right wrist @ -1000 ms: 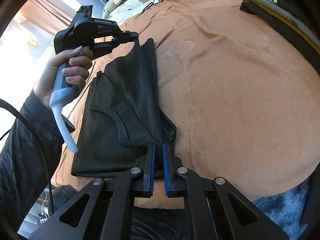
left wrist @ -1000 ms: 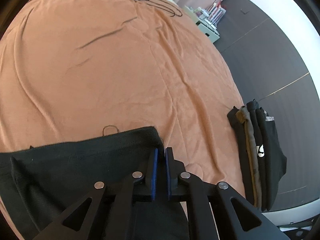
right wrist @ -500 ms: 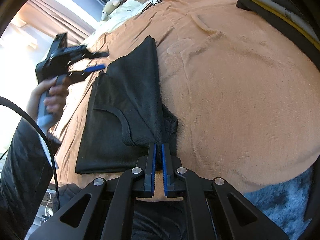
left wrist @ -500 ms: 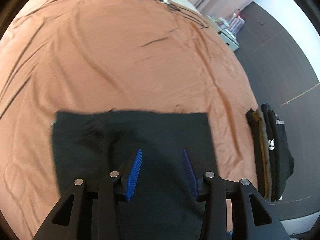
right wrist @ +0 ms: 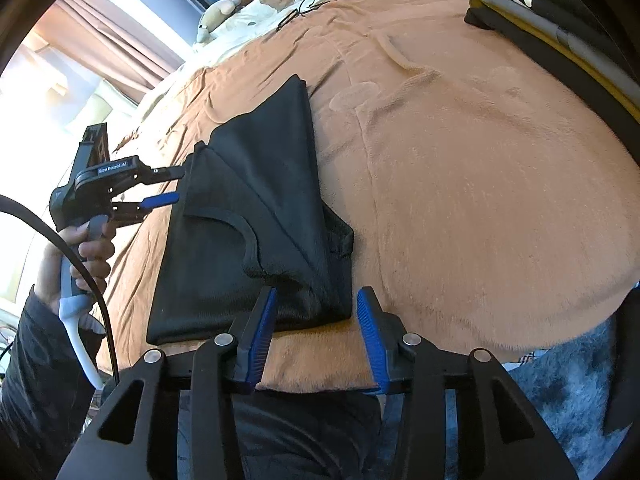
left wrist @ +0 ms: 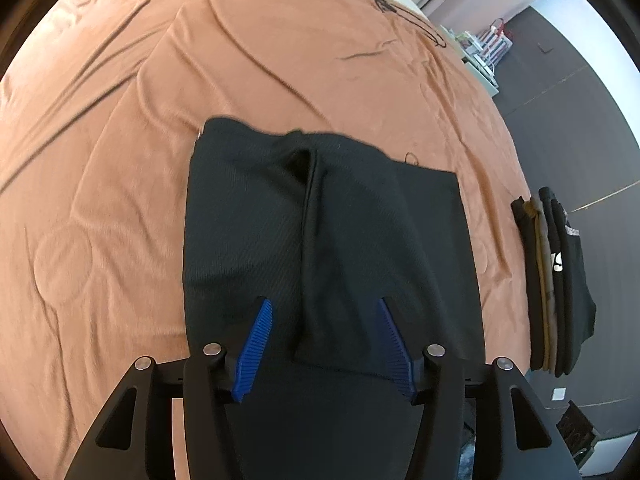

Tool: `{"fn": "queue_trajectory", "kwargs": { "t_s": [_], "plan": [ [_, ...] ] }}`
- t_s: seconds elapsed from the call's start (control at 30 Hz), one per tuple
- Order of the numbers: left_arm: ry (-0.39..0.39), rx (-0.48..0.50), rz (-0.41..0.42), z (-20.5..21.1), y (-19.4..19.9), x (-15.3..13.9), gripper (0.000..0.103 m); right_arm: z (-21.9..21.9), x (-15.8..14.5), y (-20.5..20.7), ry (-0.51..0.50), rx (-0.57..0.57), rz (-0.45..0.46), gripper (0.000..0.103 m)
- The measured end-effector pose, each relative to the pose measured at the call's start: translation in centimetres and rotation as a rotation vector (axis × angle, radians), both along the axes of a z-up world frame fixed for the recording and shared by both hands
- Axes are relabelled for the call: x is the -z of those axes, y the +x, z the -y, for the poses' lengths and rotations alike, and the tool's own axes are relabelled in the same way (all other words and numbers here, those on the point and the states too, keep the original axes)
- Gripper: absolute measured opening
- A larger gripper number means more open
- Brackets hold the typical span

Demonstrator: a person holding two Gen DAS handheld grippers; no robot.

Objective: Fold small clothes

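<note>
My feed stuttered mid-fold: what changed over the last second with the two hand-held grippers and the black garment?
Both let go. The left hand-held gripper opened first and drew back from the black garment; the right hand-held gripper opened just now. The folded-over flap now lies flat on the orange blanket. The stack of folded clothes stayed put.
</note>
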State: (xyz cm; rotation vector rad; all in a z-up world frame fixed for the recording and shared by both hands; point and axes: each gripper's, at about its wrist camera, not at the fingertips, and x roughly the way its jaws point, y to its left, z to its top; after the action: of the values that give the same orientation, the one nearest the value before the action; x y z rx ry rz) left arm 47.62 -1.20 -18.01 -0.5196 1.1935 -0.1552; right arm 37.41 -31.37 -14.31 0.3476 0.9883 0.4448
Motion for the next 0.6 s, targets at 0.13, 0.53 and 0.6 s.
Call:
{"fn": "queue_trajectory", "kwargs": {
  "t_s": [0.13, 0.53, 0.6],
  "plan": [
    [-0.033, 0.008, -0.016, 0.4, -0.8, 0.9, 0.057, 0.1, 0.2, 0.1, -0.009, 0.002, -0.01, 0.039],
    [-0.111, -0.012, 0.001, 0.5, -1.1, 2.0, 0.049, -1.9, 0.4, 1.5, -0.069, -0.043, -0.017, 0.046],
    [-0.119, -0.011, 0.003, 0.5, -0.7, 1.8, 0.035, -2.2, 0.4, 1.8, -0.082, -0.047, -0.012, 0.046]
  ]
}}
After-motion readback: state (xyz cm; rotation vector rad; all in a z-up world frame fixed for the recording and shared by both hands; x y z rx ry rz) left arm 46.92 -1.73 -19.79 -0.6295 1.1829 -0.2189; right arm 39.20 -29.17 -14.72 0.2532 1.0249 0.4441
